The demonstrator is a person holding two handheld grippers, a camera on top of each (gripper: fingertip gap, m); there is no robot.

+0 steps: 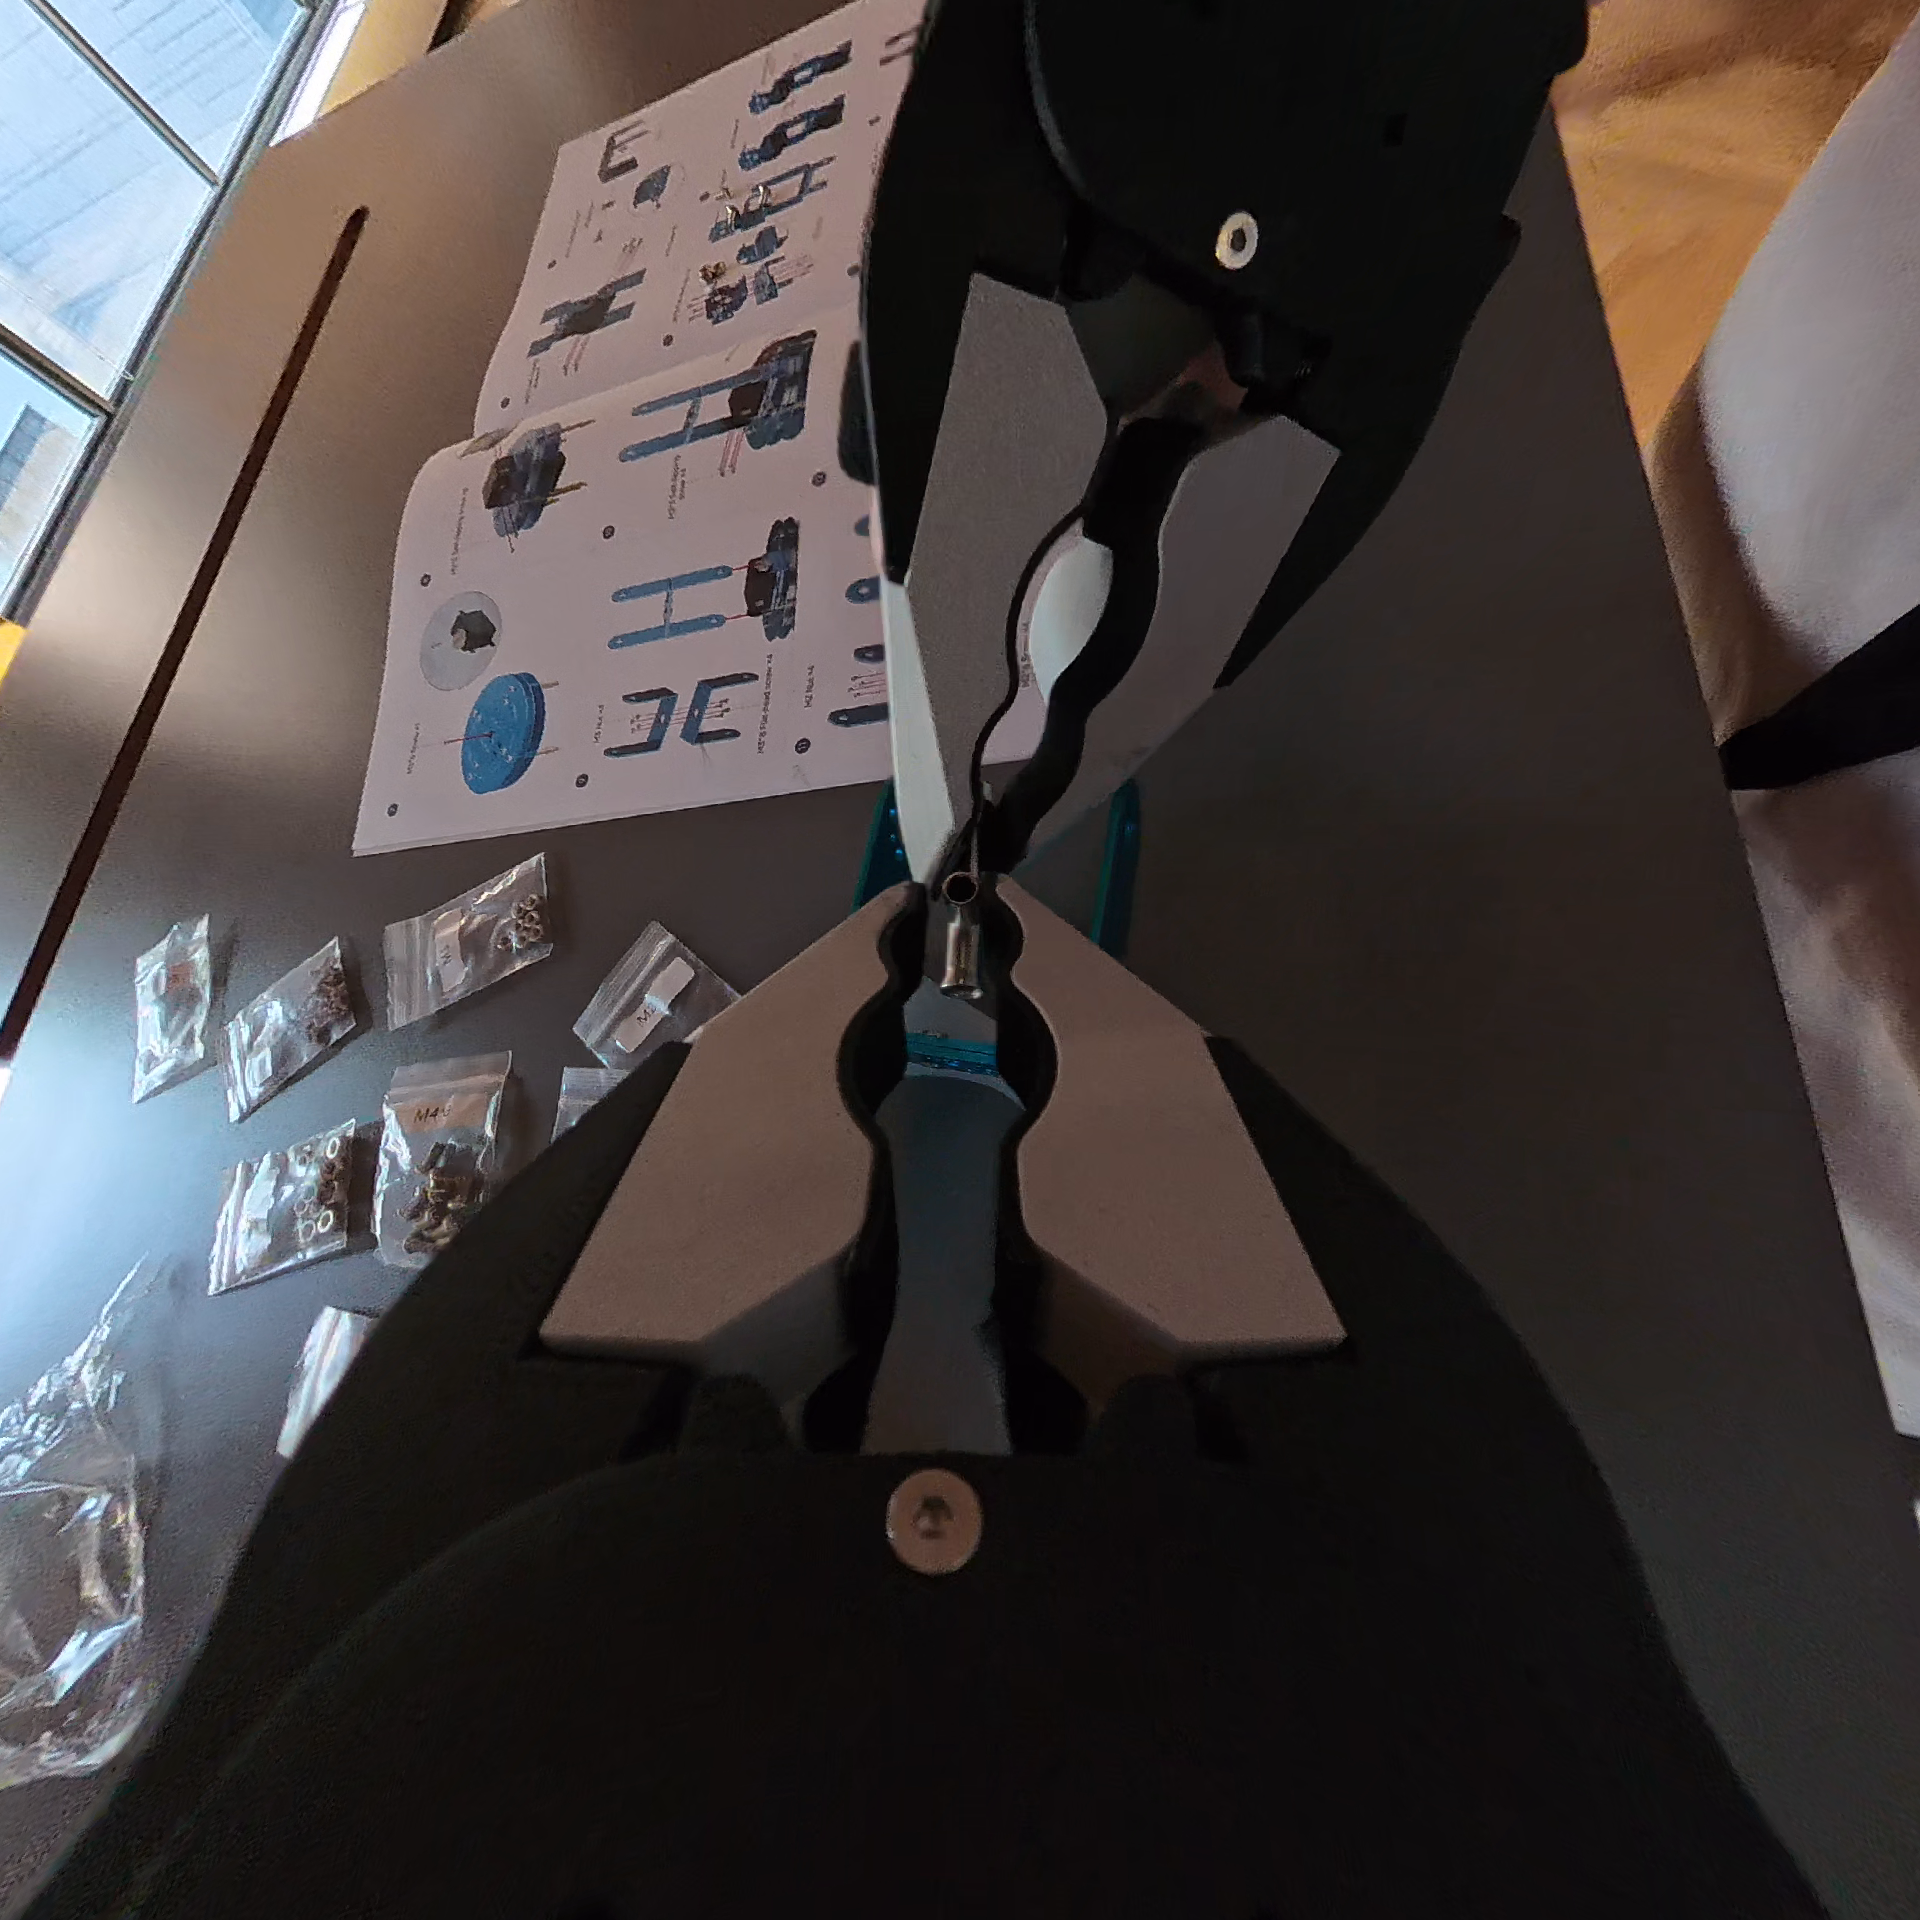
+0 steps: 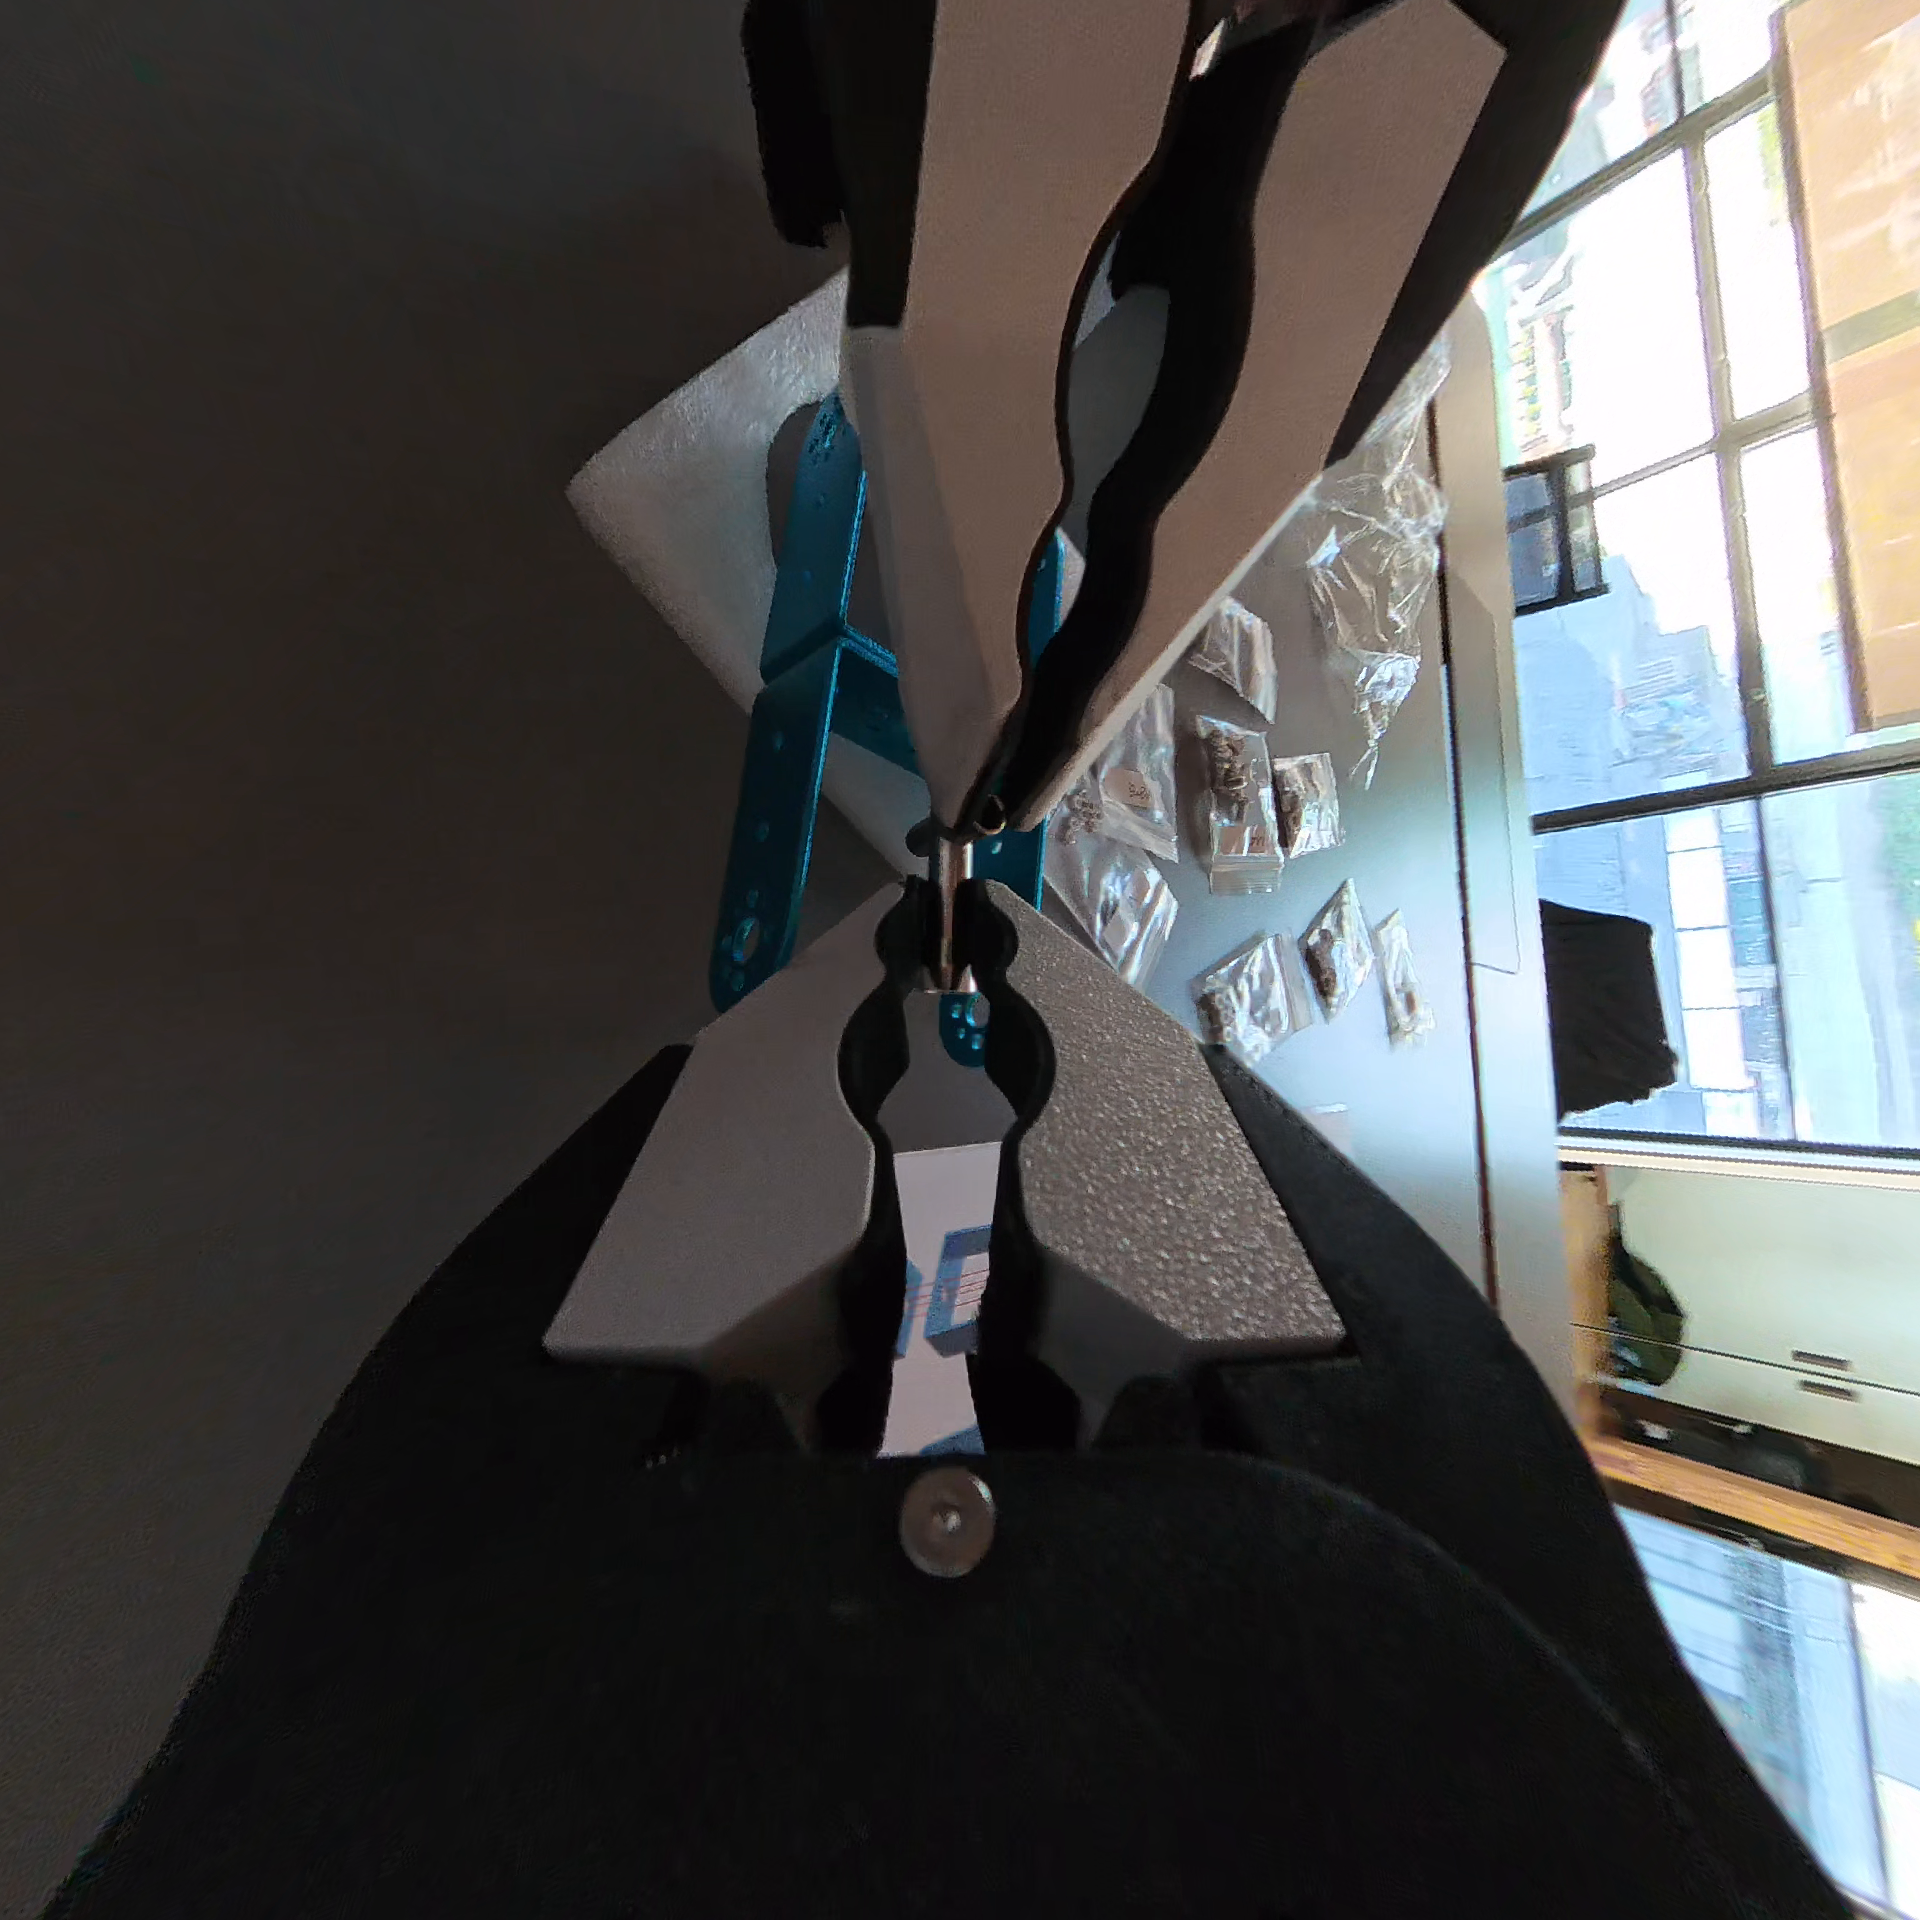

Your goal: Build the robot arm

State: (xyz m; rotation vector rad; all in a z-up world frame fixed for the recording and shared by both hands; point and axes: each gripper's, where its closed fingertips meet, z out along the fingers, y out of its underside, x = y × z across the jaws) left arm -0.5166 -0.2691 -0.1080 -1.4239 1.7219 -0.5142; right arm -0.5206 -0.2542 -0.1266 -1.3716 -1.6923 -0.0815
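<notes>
The grey matt tabletop carried an open instruction booklet toward its far edge, lying flat with its diagrams showing. Clear bags of small hardware lay in rows nearer the window-side edge. A blue perforated metal bracket rested on white foam. My left gripper had its fingers closed on a small smooth steel sleeve, held above the bracket. My right gripper pinched the same sleeve from the opposite end, tips nearly meeting.

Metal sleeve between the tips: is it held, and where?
Metal sleeve is held near its open end, where left gripper and right gripper meet; which clamps, unclear.
</notes>
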